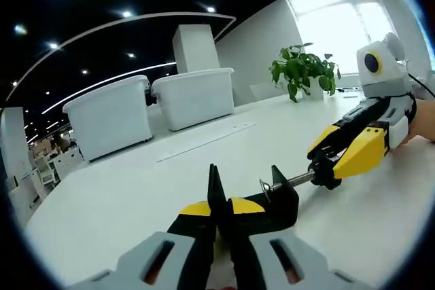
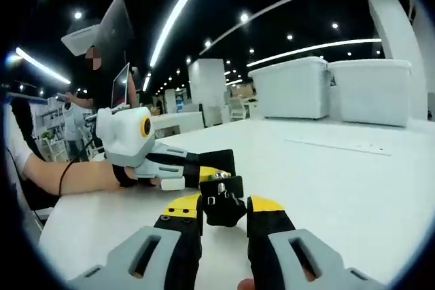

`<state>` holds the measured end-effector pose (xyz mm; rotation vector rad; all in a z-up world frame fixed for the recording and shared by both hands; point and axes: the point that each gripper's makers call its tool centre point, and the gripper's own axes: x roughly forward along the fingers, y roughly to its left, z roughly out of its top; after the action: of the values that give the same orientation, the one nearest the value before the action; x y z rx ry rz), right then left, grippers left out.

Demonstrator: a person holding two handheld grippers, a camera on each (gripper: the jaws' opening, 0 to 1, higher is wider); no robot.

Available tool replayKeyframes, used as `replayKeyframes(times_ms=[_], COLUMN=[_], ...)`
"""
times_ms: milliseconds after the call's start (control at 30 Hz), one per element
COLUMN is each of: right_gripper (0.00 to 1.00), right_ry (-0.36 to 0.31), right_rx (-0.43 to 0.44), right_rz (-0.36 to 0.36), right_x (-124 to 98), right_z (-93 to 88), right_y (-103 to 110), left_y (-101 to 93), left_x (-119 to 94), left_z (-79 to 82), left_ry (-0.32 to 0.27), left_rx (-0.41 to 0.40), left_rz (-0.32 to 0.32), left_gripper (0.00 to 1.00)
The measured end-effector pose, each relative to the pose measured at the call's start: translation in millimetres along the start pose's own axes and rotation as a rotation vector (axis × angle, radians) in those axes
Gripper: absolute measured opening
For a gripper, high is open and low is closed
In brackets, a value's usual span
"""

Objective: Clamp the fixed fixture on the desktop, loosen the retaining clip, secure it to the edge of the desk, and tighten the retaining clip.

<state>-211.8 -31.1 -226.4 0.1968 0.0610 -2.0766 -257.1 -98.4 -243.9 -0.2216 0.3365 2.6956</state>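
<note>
Nearest to me in the left gripper view is my left gripper (image 1: 219,216), and its two jaws are closed on the flat black body of the fixture (image 1: 272,198), a small black clamp. The fixture lies low on the white desktop (image 1: 122,195), well inside, not at an edge. From its body a threaded metal screw (image 1: 299,180) goes out to the side, with a small cross pin beside it.

My right gripper (image 1: 325,162) comes in from the right and its yellow and black jaws are pressed together on the outer end of this screw. In the right gripper view the black knob end (image 2: 223,207) sits between my right fingertips (image 2: 183,207), and my left gripper (image 2: 211,168) holds the body behind it.

I judge that the step in hand is loosening the retaining clip. To do it well, I should keep the left grip firm and the body flat, so that only the screw turns. The right wrist should roll around the screw's own line, without pushing sideways, otherwise the fixture can twist out of my left jaws. Short turns with a new grip each time seem safer than one long twist.

About writing: I can read no brand, label or text on the fixture, the grippers, or the two white bins (image 1: 109,115) behind.
</note>
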Motion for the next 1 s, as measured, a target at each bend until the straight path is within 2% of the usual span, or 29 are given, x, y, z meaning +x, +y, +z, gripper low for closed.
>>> replayKeyframes(times_ms=[167,233,300,400,433,500,667,833,900,933,1000], right_gripper=[0.24,0.24,0.24,0.23,0.23,0.23,0.23,0.23,0.24,0.24,0.28], right_ry=[-0.011,-0.017,-0.019,-0.012,-0.013,-0.011,-0.010,-0.007,-0.008,-0.008,0.041], right_rx=[-0.022,-0.058,-0.156,-0.469,-0.518,-0.494,-0.519,-0.501,-0.446,-0.380,-0.218], right_rz=[0.004,0.002,-0.012,-0.045,-0.052,-0.055,-0.059,-0.062,-0.061,-0.059,-0.040], right_x=[-1,0,1,3,3,4,4,4,4,3,0], right_z=[0.8,1.6,2.4,2.4,1.9,0.9,1.3,0.7,0.7,0.1,-7.0], right_y=[1,-2,-2,0,2,4,5,5,4,4,1], left_y=[0.1,0.0,0.5,0.8,0.6,1.2,2.0,2.0,2.1,2.0,1.6], left_x=[0,-1,0,-1,-1,0,1,1,1,2,2], left_z=[-0.2,-0.1,-0.1,0.3,0.3,0.4,0.6,0.6,0.5,0.4,0.2], left_ry=[0.001,0.001,0.001,-0.002,-0.002,-0.002,-0.002,-0.002,-0.001,-0.001,0.001], left_rx=[-0.002,-0.002,-0.002,-0.003,-0.001,-0.002,-0.001,0.001,0.001,0.001,0.001], left_rz=[0.002,0.002,0.004,0.005,0.005,0.005,0.005,0.006,0.007,0.006,0.005], left_gripper=[0.07,0.07,0.07,0.07,0.07,0.07,0.07,0.07,0.07,0.07,0.07])
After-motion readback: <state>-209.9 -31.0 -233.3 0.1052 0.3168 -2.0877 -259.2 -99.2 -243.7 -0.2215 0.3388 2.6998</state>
